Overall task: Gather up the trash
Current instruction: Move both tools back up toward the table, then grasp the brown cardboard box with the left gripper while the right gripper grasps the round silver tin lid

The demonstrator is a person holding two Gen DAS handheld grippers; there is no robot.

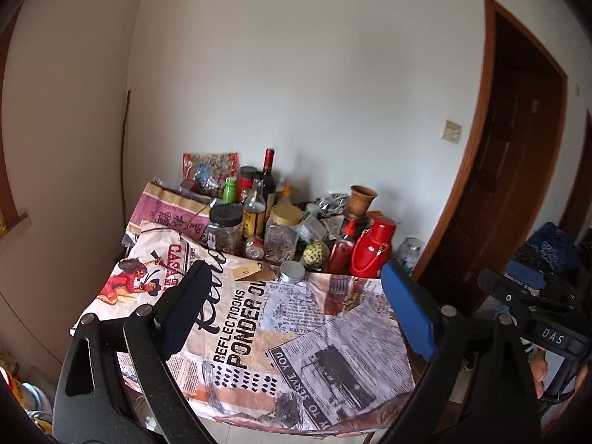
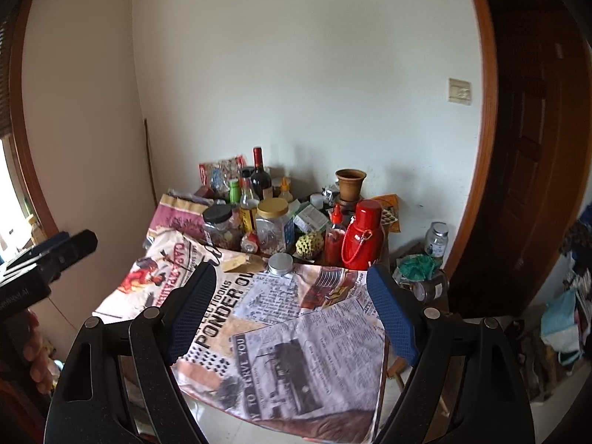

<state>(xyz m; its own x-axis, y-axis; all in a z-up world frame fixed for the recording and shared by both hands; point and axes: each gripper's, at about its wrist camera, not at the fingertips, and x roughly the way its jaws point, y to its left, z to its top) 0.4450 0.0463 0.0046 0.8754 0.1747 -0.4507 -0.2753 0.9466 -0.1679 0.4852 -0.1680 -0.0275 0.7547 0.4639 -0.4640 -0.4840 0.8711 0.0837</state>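
Soft daylight – mild motion blur, dark doorway (image 2: 536, 148), heavy fisheye bending with black vignetted corners.

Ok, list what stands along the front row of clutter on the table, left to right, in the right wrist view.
Black-lidded jar → yellow-lidded jar → bumpy green fruit → red sauce bottle → red flask.

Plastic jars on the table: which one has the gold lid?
The clear square jar with the gold lid, right of the black-lidded jar and left of the red thermos.
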